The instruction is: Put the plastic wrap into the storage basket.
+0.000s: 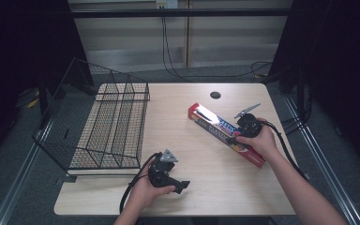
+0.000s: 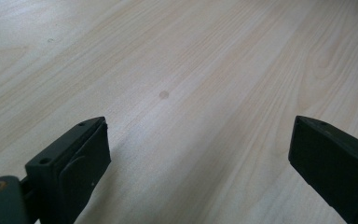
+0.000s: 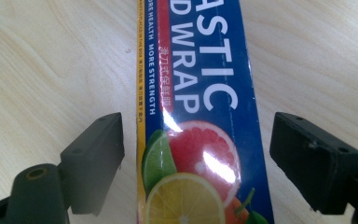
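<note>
A long plastic wrap box point(image 1: 214, 124), blue and red with fruit pictures, lies slantwise on the right half of the wooden table point(image 1: 215, 187). My right gripper point(image 1: 236, 136) sits over its near part. In the right gripper view the box point(image 3: 200, 84) runs up between the two jaws of that gripper point(image 3: 198, 127), with a gap on each side, so the gripper is open. My left gripper point(image 1: 181, 185) rests low near the table's front edge. Its jaws point(image 2: 196, 128) stand wide apart over bare wood with nothing between them.
A black wire basket point(image 1: 108, 126) stands on the left part of the table, its far wall leaning outward past the edge. A round cable hole point(image 1: 215, 95) sits at the back middle. Cables trail from both grippers and across the floor behind.
</note>
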Demonstrator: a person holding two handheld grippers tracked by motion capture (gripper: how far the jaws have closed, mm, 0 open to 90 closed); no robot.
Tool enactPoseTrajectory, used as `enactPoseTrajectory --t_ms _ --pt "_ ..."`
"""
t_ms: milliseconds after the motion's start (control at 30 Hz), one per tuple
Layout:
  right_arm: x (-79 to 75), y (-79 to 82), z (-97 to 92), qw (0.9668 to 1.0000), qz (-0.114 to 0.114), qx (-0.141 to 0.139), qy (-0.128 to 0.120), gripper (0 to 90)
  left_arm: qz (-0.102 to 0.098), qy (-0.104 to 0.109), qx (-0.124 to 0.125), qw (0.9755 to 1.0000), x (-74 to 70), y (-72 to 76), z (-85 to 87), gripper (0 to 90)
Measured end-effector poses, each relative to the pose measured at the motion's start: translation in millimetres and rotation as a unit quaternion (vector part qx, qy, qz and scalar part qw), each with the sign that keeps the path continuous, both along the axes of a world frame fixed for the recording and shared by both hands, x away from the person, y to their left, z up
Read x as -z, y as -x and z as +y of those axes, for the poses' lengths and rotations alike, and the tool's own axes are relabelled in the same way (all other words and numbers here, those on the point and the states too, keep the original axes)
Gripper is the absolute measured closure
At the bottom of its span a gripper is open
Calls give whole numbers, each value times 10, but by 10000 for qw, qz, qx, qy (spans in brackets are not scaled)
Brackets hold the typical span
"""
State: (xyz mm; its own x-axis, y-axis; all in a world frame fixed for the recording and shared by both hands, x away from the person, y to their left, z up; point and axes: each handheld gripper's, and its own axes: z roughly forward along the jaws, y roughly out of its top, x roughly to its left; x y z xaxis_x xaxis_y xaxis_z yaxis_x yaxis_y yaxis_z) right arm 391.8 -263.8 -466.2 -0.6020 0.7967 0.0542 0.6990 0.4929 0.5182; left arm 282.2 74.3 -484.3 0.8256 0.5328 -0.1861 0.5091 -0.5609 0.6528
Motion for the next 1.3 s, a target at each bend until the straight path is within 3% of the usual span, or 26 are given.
enactPoseTrajectory --t_ms 200,500,533,767,833,900,1033,1133,1300 --pt "34 -23 13 9999 35 6 96 205 -5 -6 5 10000 10 -4 -3 53" --pt "77 -53 35 9997 185 80 166 328 4 -47 27 10000 13 -1 -7 54" --pt "77 -47 43 9997 218 4 111 385 -4 -38 28 10000 15 -2 -8 55" --pt "71 -40 66 9997 152 -48 196 425 6 21 -2 10000 7 6 -21 56" --pt "59 -37 67 9995 217 -64 202 435 -22 -106 121 9999 -10 -6 -5 56" --pt "42 -12 63 9992 144 -178 324 441 6 1 59 10000 -26 10 -27 56" --pt "-4 16 38 9988 152 -347 297 443 67 70 132 9999 -73 -1 -48 56" --pt "-133 91 -11 9982 41 -585 150 443 95 271 150 9995 -169 -44 -85 56" --pt "-297 202 -49 9957 -135 -919 65 443 83 122 329 9994 -314 -125 -135 51"
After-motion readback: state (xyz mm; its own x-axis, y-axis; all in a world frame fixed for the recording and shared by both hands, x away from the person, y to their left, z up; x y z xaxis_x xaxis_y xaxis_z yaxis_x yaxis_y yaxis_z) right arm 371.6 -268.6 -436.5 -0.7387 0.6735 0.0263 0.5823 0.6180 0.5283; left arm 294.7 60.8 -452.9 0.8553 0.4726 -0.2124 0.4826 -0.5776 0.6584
